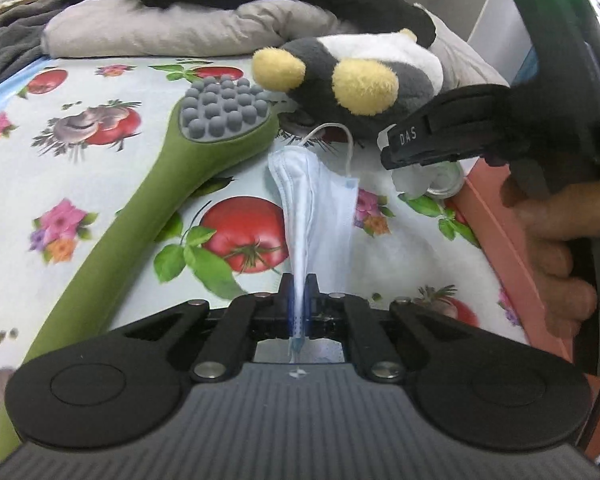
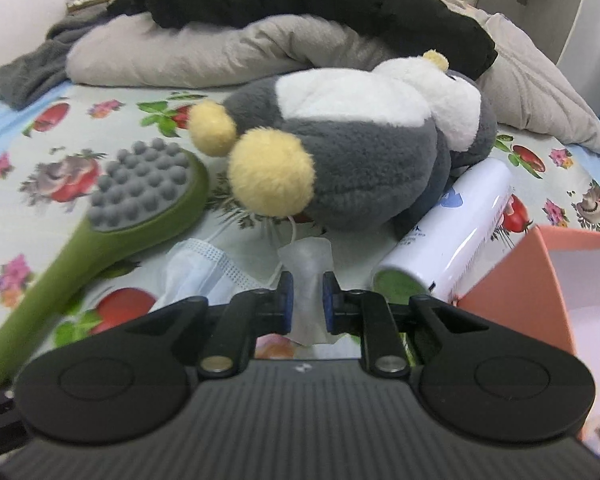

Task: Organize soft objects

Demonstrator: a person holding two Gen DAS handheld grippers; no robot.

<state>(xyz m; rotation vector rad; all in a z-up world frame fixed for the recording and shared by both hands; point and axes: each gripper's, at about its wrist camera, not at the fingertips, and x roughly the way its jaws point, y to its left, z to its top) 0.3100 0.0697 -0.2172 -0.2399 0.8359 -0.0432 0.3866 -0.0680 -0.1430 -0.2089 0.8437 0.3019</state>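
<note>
Pinching the face mask (image 1: pixel 314 208) tight, the left gripper (image 1: pixel 299 300) lifts it off the bed (image 1: pixel 100 184) for sorting; the right gripper (image 2: pixel 307 300) fingers clamp a clear wrapper (image 2: pixel 308 276).

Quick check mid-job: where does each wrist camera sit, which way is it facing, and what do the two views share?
Left wrist: on the left gripper, looking down along its fingers at the bed; gripper shut on the face mask; right gripper and hand show at right.
Right wrist: on the right gripper, facing the plush toy; a translucent piece is between its fingers.
Shared: plush toy, green massager, face mask, pink box.
</note>
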